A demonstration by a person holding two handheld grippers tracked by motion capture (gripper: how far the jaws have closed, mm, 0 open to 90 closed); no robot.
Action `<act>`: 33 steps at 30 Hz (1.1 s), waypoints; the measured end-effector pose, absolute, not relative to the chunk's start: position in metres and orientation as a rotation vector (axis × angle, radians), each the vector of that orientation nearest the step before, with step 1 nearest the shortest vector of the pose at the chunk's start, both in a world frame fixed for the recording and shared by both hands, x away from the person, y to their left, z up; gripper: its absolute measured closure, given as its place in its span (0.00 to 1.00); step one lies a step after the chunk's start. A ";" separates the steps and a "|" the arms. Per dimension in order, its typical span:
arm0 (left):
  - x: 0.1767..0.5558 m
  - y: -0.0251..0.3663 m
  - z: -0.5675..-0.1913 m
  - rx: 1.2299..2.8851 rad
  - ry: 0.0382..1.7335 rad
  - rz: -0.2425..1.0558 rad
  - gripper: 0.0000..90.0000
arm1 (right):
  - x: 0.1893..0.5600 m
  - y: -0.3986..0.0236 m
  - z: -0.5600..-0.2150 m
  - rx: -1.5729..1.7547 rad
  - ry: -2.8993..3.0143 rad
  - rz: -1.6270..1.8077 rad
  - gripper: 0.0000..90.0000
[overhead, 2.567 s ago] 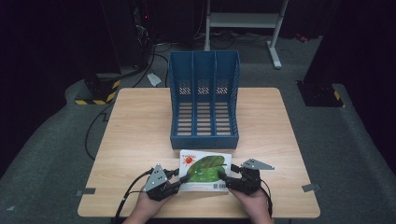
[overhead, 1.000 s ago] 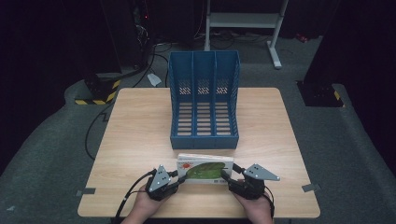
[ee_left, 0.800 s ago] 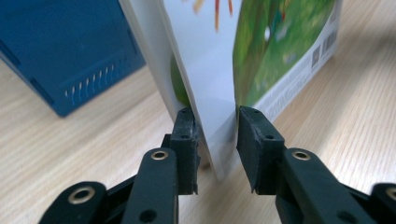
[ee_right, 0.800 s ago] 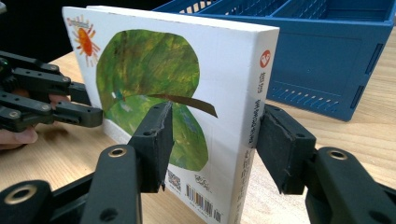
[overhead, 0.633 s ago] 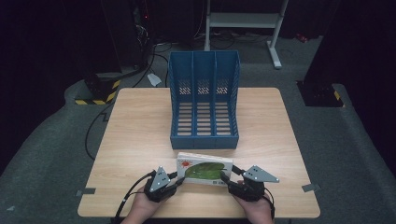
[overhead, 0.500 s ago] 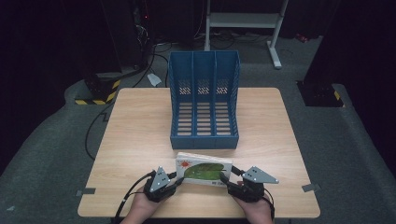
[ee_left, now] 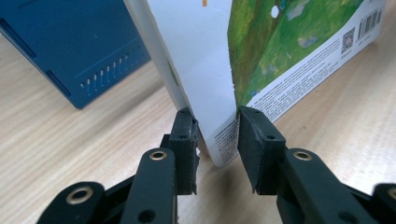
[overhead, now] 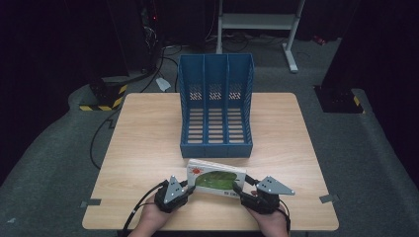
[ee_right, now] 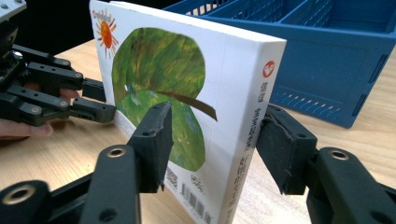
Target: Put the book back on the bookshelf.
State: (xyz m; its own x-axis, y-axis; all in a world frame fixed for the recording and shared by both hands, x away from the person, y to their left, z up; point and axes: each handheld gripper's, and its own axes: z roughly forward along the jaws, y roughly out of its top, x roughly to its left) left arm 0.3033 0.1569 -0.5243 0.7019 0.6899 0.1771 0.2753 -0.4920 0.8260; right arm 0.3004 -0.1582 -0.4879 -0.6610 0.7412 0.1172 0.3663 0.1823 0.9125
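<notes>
Both tools clamp the book [overhead: 216,177], left tool [ee_left: 215,135] at one end, right tool [ee_right: 212,140] at the spine; it's up on edge now, ready for the file rack [overhead: 216,106].

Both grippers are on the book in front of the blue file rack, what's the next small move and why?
Probably lift the book slightly and carry it toward the blue rack. Left gripper and right gripper clamp opposite ends, it stands tilted on edge, and the slots look empty.

The right hand-held gripper [ee_right: 212,149] clamps the upright book [ee_right: 187,112] at its spine end; the left hand-held gripper [ee_right: 95,100] holds it at nine o'clock, blue rack [ee_right: 327,60] at two o'clock.
</notes>
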 end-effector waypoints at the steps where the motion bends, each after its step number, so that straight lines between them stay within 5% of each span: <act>1: 0.304 0.154 -0.525 2.086 0.735 0.654 0.76 | 0.300 -0.158 -0.487 1.042 2.105 1.473 0.53; 11: 0.307 0.155 -0.524 2.080 0.754 0.635 0.74 | 0.299 -0.157 -0.486 1.015 2.104 1.481 0.51; 19: 0.310 0.171 -0.521 2.020 0.821 0.581 0.63 | 0.302 -0.158 -0.486 1.015 2.126 1.475 0.47; 33: 0.328 0.226 -0.520 1.957 1.095 0.659 0.55 | 0.311 -0.151 -0.475 0.916 2.159 1.494 0.43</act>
